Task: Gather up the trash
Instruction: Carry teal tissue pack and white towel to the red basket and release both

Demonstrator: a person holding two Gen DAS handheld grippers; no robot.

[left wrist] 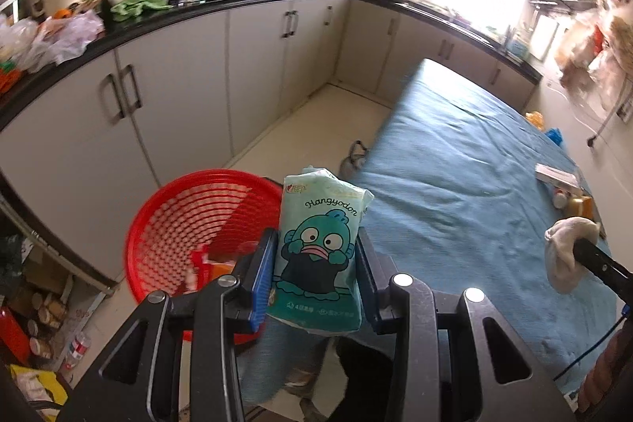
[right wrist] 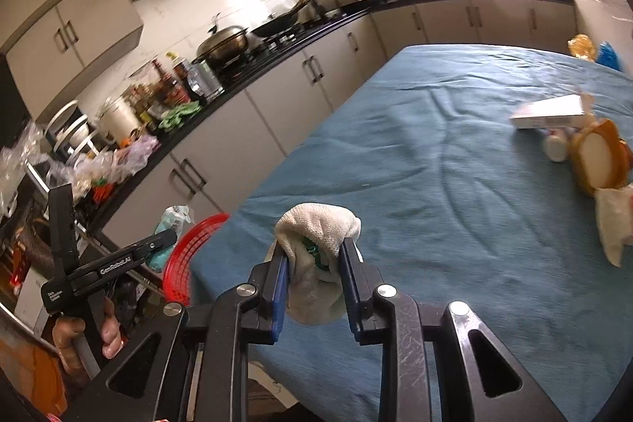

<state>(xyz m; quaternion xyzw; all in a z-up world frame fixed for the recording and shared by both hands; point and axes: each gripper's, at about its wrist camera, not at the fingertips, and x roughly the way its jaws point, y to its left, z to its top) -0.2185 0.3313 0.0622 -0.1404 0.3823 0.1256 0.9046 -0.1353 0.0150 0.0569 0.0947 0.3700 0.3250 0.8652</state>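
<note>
My left gripper (left wrist: 316, 256) is shut on a green tissue pack (left wrist: 320, 248) with a cartoon fish and holds it upright, just right of the red mesh basket (left wrist: 186, 224) on the floor. The pack also shows in the right wrist view (right wrist: 170, 228), next to the basket (right wrist: 190, 256). My right gripper (right wrist: 314, 263) is shut on a crumpled white cloth wad (right wrist: 316, 263) above the near left part of the blue-covered table (right wrist: 435, 184). That wad also shows in the left wrist view (left wrist: 565, 252).
On the table's right side lie a white box (right wrist: 550, 111), a small white bottle (right wrist: 556, 147), an orange round container (right wrist: 599, 157) and a crumpled white paper (right wrist: 615, 220). Kitchen cabinets (left wrist: 166, 105) and a cluttered black counter run along the left. The basket holds some trash (left wrist: 209, 263).
</note>
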